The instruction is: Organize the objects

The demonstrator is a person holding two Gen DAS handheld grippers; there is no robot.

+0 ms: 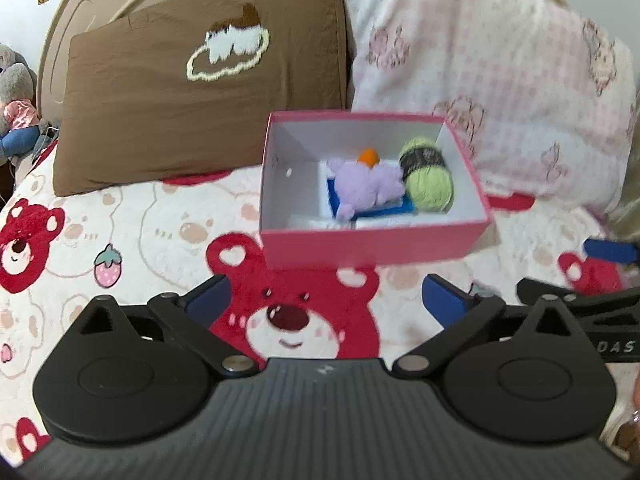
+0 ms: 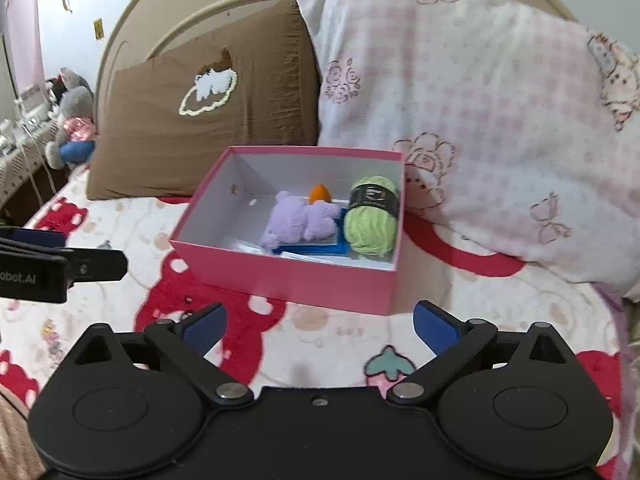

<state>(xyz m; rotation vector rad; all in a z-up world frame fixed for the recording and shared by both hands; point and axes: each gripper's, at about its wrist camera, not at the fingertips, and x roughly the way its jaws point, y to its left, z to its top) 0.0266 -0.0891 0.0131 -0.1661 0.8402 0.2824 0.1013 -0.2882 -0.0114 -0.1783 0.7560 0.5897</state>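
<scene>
A: Where do the things sit?

B: Ahead of both tools, in the pink box (image 2: pixel 296 280) on the bed's bear blanket (image 2: pixel 332 340): a purple plush (image 2: pixel 298 220), an orange ball (image 2: pixel 319 193) just behind it, green yarn (image 2: pixel 370 220) to its right, all over something blue (image 2: pixel 334 249), perhaps a flat card; it's mostly hidden.

A: And the tools?

B: The left tool (image 1: pixel 325 298) is spread wide, holding nothing. So is the right tool (image 2: pixel 319 326). The brown pillow (image 2: pixel 200 120) and pink pillow (image 2: pixel 480 128) stand beyond the box.

Open pink box (image 2: pixel 336 286) on bed, holding purple plush (image 2: pixel 298 220), green yarn (image 2: pixel 370 224)
</scene>
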